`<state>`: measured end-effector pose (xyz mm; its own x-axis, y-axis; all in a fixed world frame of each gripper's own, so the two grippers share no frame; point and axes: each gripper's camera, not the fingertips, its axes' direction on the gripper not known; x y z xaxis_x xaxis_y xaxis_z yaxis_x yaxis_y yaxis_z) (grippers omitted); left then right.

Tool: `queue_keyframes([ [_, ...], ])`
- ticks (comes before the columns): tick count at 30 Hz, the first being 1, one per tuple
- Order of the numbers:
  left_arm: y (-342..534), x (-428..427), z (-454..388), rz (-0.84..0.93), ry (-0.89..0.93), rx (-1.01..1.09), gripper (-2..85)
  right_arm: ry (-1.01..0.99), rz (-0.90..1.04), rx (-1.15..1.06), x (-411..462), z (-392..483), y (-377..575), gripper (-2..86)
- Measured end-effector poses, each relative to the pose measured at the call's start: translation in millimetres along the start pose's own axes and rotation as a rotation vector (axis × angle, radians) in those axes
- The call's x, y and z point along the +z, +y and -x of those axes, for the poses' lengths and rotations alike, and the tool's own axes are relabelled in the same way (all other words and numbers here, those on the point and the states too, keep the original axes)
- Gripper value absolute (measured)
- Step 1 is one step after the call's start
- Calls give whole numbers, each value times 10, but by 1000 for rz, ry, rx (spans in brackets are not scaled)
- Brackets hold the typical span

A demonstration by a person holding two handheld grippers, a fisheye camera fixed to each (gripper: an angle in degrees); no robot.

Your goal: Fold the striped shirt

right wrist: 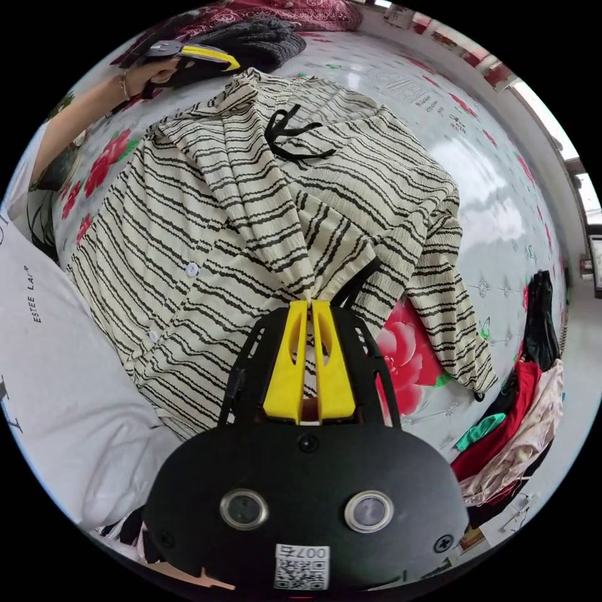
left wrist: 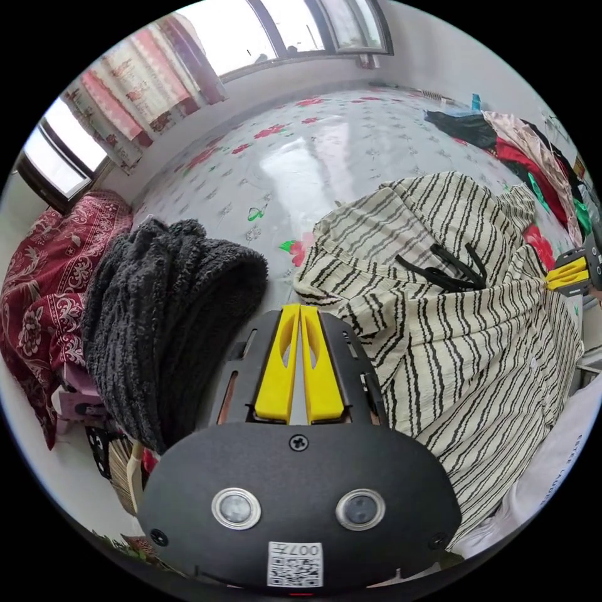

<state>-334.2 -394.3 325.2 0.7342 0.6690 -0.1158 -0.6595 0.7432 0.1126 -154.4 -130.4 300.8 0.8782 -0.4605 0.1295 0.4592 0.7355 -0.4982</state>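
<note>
The desk (left wrist: 326, 144), under a glossy floral cover, carries the shirt (right wrist: 263, 207), which lies spread across it, buttons showing, black ties (right wrist: 291, 135) near the collar. Left of the shirt sits a dark knit (left wrist: 169, 301), with a red patterned cloth (left wrist: 56, 282) beyond it. A heap of clothes (right wrist: 520, 401) lies at the desk's far end. A person in a white top stands at the edge. The right tool (right wrist: 308, 304) is clamped on a gathered fold of the shirt. The left tool (left wrist: 300, 308) has its jaws together, gripping nothing, its tips at the shirt's edge.
</note>
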Motion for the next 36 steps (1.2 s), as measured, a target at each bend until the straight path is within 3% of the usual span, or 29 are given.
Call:
queue_keyframes([
  [5,199,-165,360,-27,-34,-122,-6,-449,-38,-64,-687,-223,107,-2],
  [7,222,-284,371,-119,49,-123,-1,-501,-64,-38,-801,-329,135,-2],
  [10,87,-441,135,-251,275,9,53,-548,-66,41,-741,-558,145,-2],
  [13,-216,-332,-355,-181,409,222,109,-581,-20,176,-449,-823,145,-2],
  [15,-340,-160,-689,-97,389,335,109,-586,-18,233,-297,-936,159,-2],
  [17,-404,179,-1026,59,153,419,43,-542,-5,283,-157,-1046,171,-1],
  [19,-354,311,-1141,83,41,501,4,-513,-20,303,-125,-1115,182,-1],
  [21,-334,322,-1097,80,28,470,-4,-509,-35,313,-117,-1178,190,-1],
  [29,-156,-86,-170,-118,175,8,-10,-514,-111,270,-36,-1380,194,-1],
  [36,-352,469,-347,88,114,-65,-5,-411,-130,427,357,-1745,114,4],
])
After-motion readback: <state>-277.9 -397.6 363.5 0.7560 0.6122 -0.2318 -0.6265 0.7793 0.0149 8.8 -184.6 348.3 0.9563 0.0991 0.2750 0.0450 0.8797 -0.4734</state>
